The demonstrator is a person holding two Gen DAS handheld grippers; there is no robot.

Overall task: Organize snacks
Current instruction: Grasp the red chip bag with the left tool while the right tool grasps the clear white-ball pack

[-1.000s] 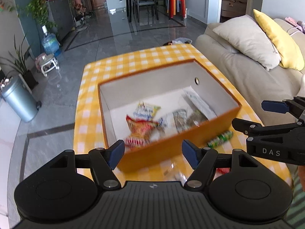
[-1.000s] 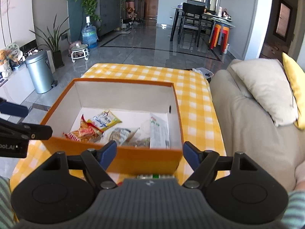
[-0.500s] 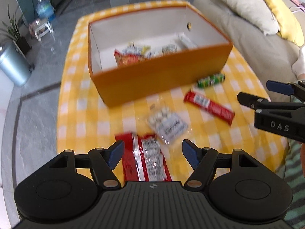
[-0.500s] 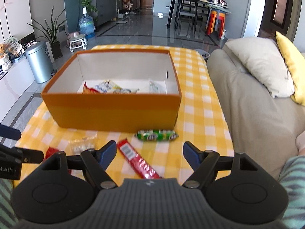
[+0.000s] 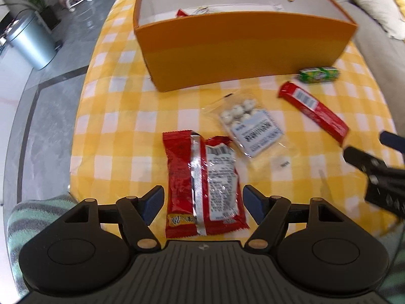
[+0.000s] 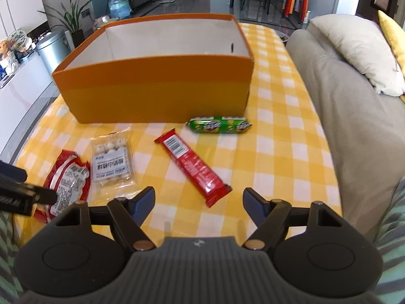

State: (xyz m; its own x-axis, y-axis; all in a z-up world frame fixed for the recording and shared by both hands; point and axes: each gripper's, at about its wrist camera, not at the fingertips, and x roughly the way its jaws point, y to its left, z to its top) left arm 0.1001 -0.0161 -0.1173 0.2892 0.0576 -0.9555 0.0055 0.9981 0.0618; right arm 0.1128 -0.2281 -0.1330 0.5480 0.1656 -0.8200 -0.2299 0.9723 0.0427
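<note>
An orange box (image 5: 243, 48) (image 6: 157, 88) with several snacks inside stands on the yellow checked tablecloth (image 5: 121, 116). In front of it lie a red snack packet (image 5: 202, 182) (image 6: 68, 182), a clear packet of white balls (image 5: 250, 126) (image 6: 111, 162), a red bar (image 5: 314, 111) (image 6: 192, 164) and a green roll (image 5: 319, 74) (image 6: 219, 125). My left gripper (image 5: 203, 202) hangs over the red packet, which shows between its jaws; they are opening and the pads do not touch it. My right gripper (image 6: 198, 200) stands open just short of the red bar's near end.
A beige sofa (image 6: 354, 106) with a cream pillow (image 6: 354, 48) borders the table on the right. A metal bin (image 5: 33, 43), a water bottle (image 6: 119, 2) and plants stand on the floor to the left. The table's near edge lies just under both grippers.
Both grippers have sunk and tipped downward, from above the box to the cloth in front of it. The loose snacks came into view and the box's inside has mostly dropped from sight.
</note>
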